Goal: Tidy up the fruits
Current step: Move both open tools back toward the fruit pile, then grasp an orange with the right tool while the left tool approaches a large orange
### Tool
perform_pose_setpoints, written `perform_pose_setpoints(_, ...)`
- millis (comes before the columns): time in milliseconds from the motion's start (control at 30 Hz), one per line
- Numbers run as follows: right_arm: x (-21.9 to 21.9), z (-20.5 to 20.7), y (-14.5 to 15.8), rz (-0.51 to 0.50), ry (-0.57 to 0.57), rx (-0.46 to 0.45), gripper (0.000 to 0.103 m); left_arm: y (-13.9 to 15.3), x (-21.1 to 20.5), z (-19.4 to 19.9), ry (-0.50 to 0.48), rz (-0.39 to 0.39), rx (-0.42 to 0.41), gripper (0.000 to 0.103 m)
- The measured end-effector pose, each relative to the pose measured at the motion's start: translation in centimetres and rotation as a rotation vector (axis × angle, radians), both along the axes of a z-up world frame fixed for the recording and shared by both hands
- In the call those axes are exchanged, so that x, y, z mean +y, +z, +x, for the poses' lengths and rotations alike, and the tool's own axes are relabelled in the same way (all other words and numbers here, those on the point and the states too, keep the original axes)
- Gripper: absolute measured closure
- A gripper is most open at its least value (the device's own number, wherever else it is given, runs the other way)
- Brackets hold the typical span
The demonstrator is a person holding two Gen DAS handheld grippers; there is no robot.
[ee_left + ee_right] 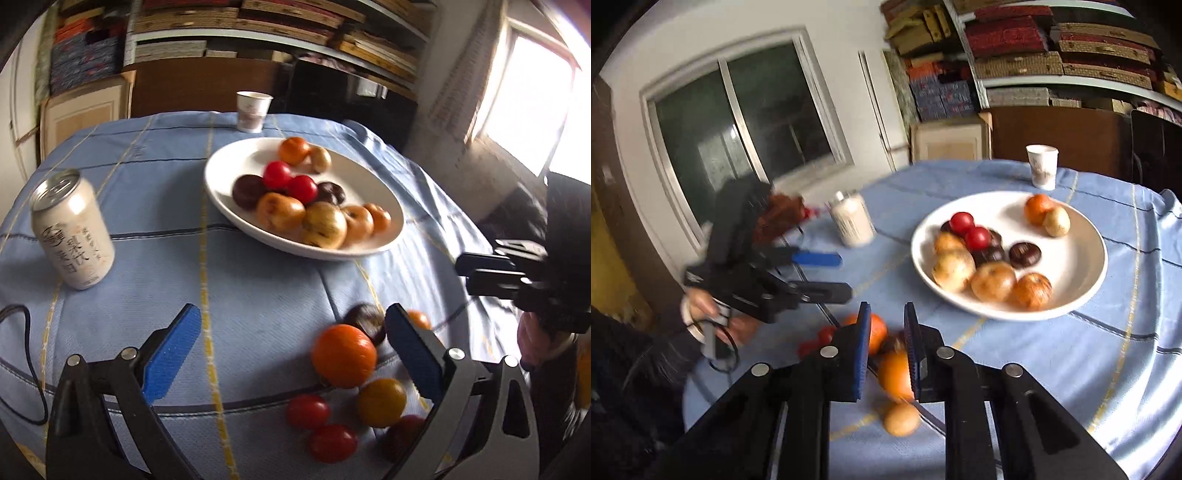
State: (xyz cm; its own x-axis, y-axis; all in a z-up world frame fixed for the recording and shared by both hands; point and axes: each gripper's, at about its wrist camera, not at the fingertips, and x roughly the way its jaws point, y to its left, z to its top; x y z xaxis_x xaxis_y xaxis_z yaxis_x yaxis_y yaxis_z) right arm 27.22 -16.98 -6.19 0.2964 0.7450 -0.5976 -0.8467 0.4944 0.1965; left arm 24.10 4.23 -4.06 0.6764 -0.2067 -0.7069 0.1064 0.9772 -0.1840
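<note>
A white plate (384, 192) (1082, 236) holds several fruits: red tomatoes, oranges, tan and dark ones. Loose fruits lie on the blue tablecloth near me: a big orange (343, 354) (877, 332), a dark fruit (364, 319), a yellow one (382, 402) and red tomatoes (308, 411). My left gripper (293, 312) (846, 275) is open wide above the cloth, with the big orange just inside its right pad and untouched. My right gripper (886, 308) (463, 273) is shut with nothing gripped; another orange fruit (895, 373) lies on the cloth below its fingers.
A pale drink can (72, 229) (851, 221) stands left of the plate. A paper cup (253, 110) (1042, 166) stands at the table's far edge. A black cable (22, 362) trails at the near left. Shelves and a window lie beyond the table.
</note>
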Motion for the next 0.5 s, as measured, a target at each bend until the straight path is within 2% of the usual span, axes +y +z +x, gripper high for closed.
perform_pose_setpoints(67, 0.7, 0.4, -1.4, -0.083, -0.006, 0.029, 0.084, -0.2, -0.5, -0.1, 0.005, 0.033, -0.006, 0.005)
perform_pose_setpoints(167, 1.9, 0.1, -2.4, -0.120, 0.024, 0.041, 0.080, -0.2, -0.4, 0.0, 0.014, 0.025, -0.007, 0.005)
perform_pose_setpoints(233, 2.8, -0.5, -2.8, -0.142, 0.063, 0.038, 0.068, -0.2, 0.1, 0.1, 0.031, 0.007, -0.001, 0.005)
perform_pose_setpoints(267, 2.9, -0.9, -2.9, -0.153, 0.058, 0.018, 0.057, -0.2, 0.4, 0.1, 0.040, 0.000, 0.003, 0.005)
perform_pose_setpoints(300, 3.2, -1.1, -3.1, -0.175, 0.044, 0.001, 0.054, -0.3, 0.6, 0.1, 0.050, -0.003, 0.005, 0.005)
perform_pose_setpoints(500, 4.1, -0.1, -4.8, -0.258, -0.038, 0.021, 0.055, -0.2, 0.7, -0.1, 0.059, 0.002, 0.006, 0.005)
